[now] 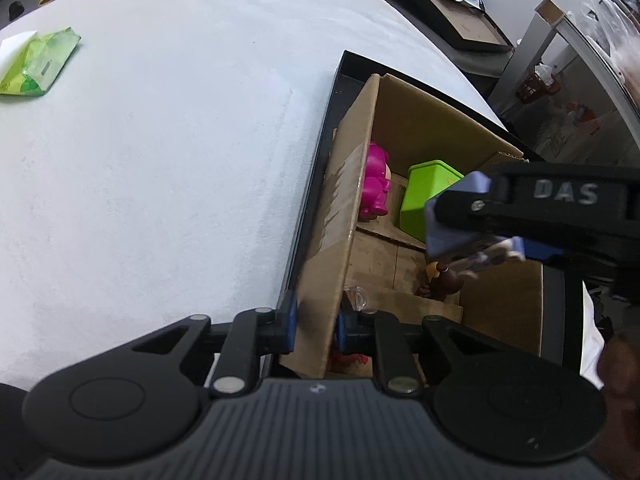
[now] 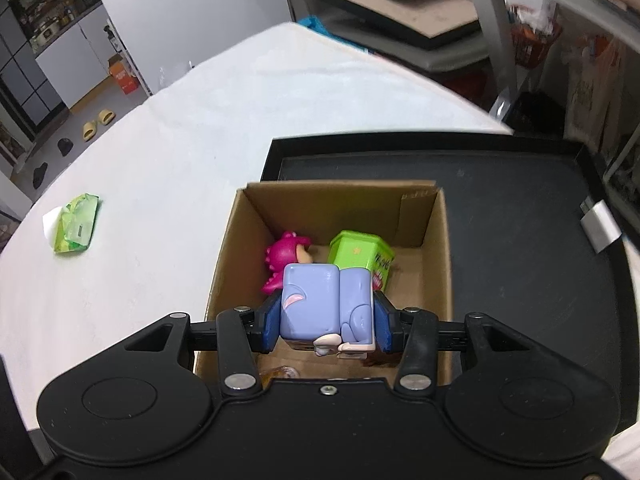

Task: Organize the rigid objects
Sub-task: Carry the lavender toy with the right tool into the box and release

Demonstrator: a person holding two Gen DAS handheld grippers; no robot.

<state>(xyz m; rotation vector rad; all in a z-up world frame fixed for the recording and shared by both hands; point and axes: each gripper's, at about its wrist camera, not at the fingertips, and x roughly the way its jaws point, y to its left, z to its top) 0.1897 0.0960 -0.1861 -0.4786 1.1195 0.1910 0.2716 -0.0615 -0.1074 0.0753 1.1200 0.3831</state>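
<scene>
My right gripper (image 2: 325, 324) is shut on a lavender block-shaped toy figure (image 2: 320, 304) and holds it over the open cardboard box (image 2: 344, 204). The toy (image 1: 452, 216) also shows in the left wrist view, held above the box floor. Inside the box lie a pink toy figure (image 2: 282, 260), a lime-green container (image 2: 360, 254) and a brown figure (image 1: 440, 280). My left gripper (image 1: 314, 326) is shut on the left wall of the cardboard box (image 1: 340, 216).
The box stands in a black tray (image 2: 520, 220) on a white cloth-covered table (image 1: 160, 160). A green packet (image 1: 38, 64) lies at the table's far left. A small metal piece (image 2: 600, 226) sits at the tray's right rim. Shelves and a framed board stand beyond.
</scene>
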